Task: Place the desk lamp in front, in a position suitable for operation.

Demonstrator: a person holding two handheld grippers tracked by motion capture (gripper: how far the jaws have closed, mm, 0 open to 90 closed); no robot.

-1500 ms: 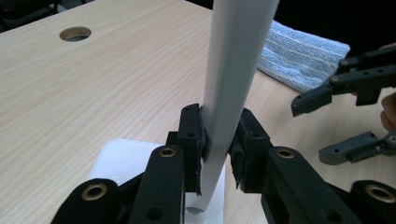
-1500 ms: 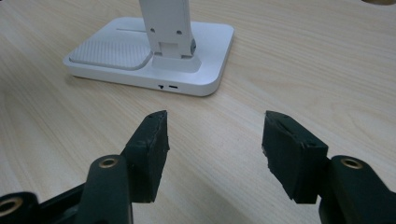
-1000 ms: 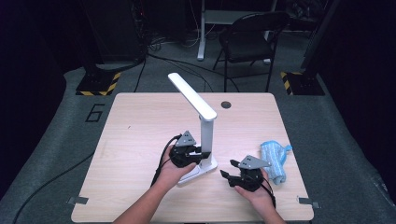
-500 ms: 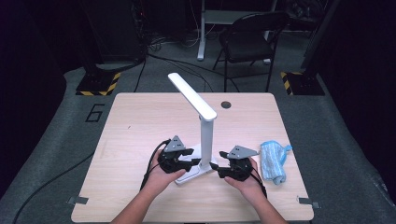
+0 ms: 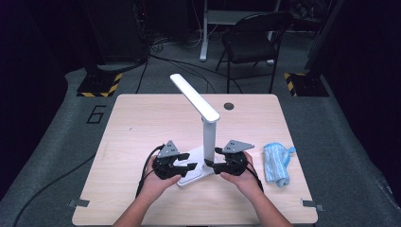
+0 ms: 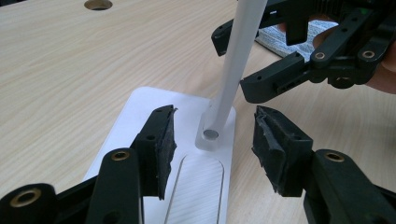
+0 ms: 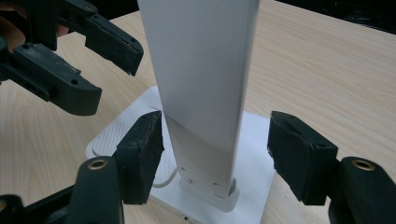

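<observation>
Both grippers closed in on lamp (image 5: 201, 142) base since earlier frame, left gripper (image 5: 188, 166) from nine o'clock, right gripper (image 5: 211, 165) from three. Right's jaws just been opening, astride post, no contact; left's parted above base, gripping nothing. Lamp upright, table (image 5: 142, 123) centre-front.

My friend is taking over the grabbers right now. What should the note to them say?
Left gripper: open, jaws just widened, hanging over the lamp base, pads apart from it.
Right gripper: open, jaws just widened, one pad on each side of the lamp post, with a gap on both sides.
The white desk lamp stands upright near the table's front middle. A blue cloth lies to its right, untouched.
Done: both grippers brought up to the lamp.
Left: nothing is gripped yet; probably close on the lamp next.
</observation>
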